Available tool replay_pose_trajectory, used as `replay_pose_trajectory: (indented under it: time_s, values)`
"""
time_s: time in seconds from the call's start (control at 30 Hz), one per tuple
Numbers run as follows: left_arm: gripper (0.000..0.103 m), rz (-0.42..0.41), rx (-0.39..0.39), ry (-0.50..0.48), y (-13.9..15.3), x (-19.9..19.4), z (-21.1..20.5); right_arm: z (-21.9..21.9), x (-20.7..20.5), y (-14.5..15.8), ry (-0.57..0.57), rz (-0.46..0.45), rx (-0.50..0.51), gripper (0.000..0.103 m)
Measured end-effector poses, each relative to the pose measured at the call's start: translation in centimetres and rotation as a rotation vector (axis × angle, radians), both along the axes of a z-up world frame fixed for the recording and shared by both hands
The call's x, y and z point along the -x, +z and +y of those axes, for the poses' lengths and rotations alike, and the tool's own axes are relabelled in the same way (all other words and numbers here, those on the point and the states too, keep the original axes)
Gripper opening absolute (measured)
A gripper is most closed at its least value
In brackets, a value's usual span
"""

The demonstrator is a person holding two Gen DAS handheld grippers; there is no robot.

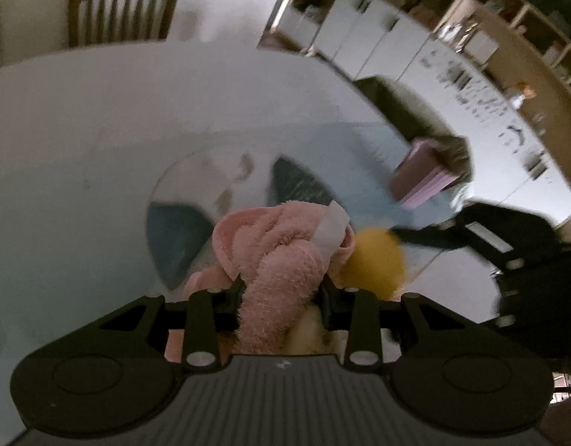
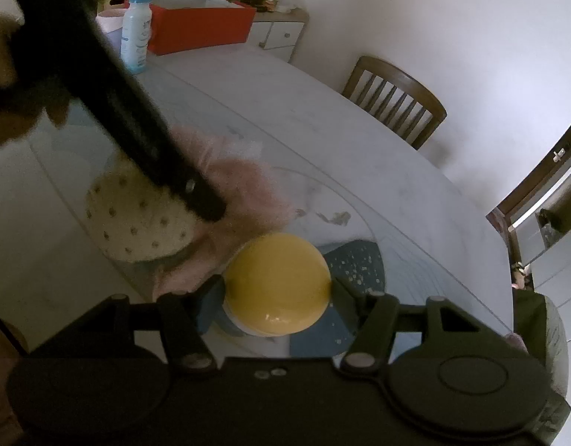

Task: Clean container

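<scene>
On the white table (image 2: pixel 322 119), well in from its edges, the left gripper (image 1: pixel 281 293) pinches a pink towel (image 1: pixel 274 260) in narrow jaws beside a cream dotted container (image 2: pixel 136 219), while further right the right gripper (image 2: pixel 278 290) clamps a yellow lid (image 2: pixel 278 282).

1 pink towel (image 1: pixel 274 260), 1 yellow container (image 2: pixel 277 282), 1 bottle (image 2: pixel 136 33), 1 red box (image 2: pixel 202 28), 1 chair (image 2: pixel 395 100).
</scene>
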State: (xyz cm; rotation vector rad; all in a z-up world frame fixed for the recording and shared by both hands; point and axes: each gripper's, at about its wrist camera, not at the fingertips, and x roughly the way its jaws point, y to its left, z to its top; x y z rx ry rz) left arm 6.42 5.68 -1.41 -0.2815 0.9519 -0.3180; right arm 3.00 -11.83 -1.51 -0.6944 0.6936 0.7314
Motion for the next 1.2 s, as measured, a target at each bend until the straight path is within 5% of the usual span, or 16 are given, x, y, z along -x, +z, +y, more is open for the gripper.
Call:
replay_pose_trajectory:
  time_s: [0.23,0.4,0.67,1.2]
  values:
    - [0.036,-0.081,0.033,-0.120,3.8,0.7,-3.0,0.1,-0.5,0.1,0.003,0.011,0.000,0.063]
    - [0.036,-0.111,-0.053,-0.207,4.0,0.3,-5.7,0.1,-0.6,0.1,0.019,0.009,0.008,0.063]
    - [0.035,-0.081,-0.096,-0.158,2.2,-1.2,-4.8,0.4,-0.7,0.0,0.031,0.008,0.012,0.062]
    - [0.035,-0.024,0.003,-0.078,1.0,-2.3,-1.6,0.1,-2.5,0.0,0.018,0.018,-0.020,0.061]
